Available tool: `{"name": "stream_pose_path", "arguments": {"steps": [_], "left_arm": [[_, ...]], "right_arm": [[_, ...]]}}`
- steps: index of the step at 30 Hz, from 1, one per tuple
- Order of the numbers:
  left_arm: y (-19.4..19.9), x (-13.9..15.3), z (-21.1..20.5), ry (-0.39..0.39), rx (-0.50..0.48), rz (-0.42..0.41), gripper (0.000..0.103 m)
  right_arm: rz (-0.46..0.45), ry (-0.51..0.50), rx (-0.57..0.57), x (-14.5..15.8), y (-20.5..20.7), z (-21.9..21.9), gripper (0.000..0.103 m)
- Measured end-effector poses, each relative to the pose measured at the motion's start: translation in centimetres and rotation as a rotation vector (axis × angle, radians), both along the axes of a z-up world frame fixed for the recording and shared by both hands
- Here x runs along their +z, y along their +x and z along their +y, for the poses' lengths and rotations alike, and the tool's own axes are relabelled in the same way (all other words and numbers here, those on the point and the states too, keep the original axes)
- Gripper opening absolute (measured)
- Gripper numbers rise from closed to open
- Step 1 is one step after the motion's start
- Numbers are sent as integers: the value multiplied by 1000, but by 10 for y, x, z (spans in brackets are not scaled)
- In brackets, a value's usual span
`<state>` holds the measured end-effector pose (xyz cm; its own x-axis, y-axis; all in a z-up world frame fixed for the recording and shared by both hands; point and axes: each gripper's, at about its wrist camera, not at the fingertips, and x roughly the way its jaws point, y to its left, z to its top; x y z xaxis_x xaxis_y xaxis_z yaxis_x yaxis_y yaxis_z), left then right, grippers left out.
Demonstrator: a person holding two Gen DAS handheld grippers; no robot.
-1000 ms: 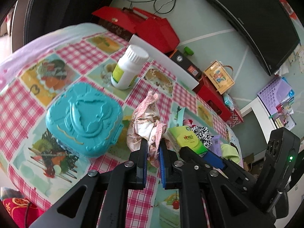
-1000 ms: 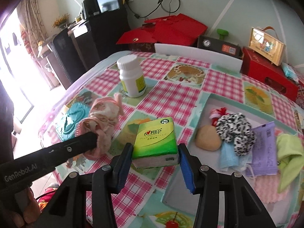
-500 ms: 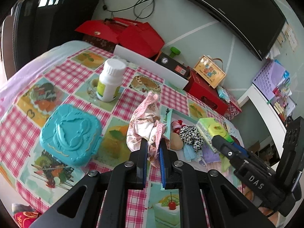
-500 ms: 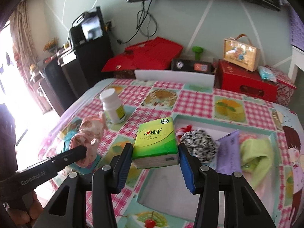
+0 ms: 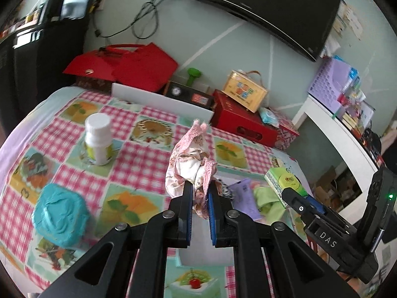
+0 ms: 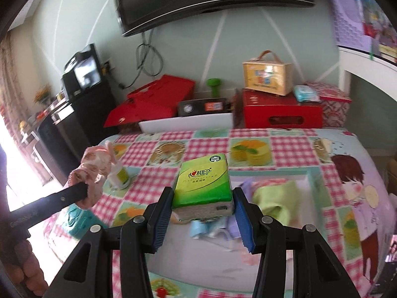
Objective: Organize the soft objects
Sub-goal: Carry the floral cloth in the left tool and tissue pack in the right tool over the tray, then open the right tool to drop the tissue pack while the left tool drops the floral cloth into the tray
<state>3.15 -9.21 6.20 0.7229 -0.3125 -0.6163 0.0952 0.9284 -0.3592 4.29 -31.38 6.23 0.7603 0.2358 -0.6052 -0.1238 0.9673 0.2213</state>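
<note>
Fingers of the left gripper (image 5: 199, 204) are clamped on the floppy pink cloth (image 5: 189, 164), which bunches above them. Right gripper (image 6: 202, 214) squeezes the tissue pack (image 6: 203, 182) by its sides: light, squishy, probably best held mid-pack.

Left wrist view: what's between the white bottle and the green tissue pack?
The pink floral cloth, pinched in the left gripper and raised above the table, sits between the white bottle and the green tissue pack held by the right gripper.
</note>
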Motion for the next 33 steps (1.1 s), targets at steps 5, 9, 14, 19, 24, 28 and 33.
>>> {"name": "stream_pose_path", "arguments": {"steps": [5, 9, 14, 19, 24, 28, 33], "left_arm": [[12, -10, -29, 30, -57, 34, 11], [20, -29, -47, 60, -94, 88, 11], [29, -57, -57, 80, -117, 170, 11], [30, -73, -59, 95, -129, 203, 11], [32, -84, -62, 102, -145, 235, 11], [32, -93, -63, 113, -154, 258, 11], [31, -103, -65, 121, -166, 289, 11]], "right_arm": [[17, -2, -63, -3, 0, -22, 51], [59, -4, -69, -14, 5, -25, 51], [144, -8, -43, -40, 18, -17, 51], [211, -14, -39, -59, 24, -13, 51], [254, -24, -36, -70, 28, -11, 51], [271, -33, -29, -74, 29, -8, 51], [297, -46, -22, -78, 31, -5, 52]]}}
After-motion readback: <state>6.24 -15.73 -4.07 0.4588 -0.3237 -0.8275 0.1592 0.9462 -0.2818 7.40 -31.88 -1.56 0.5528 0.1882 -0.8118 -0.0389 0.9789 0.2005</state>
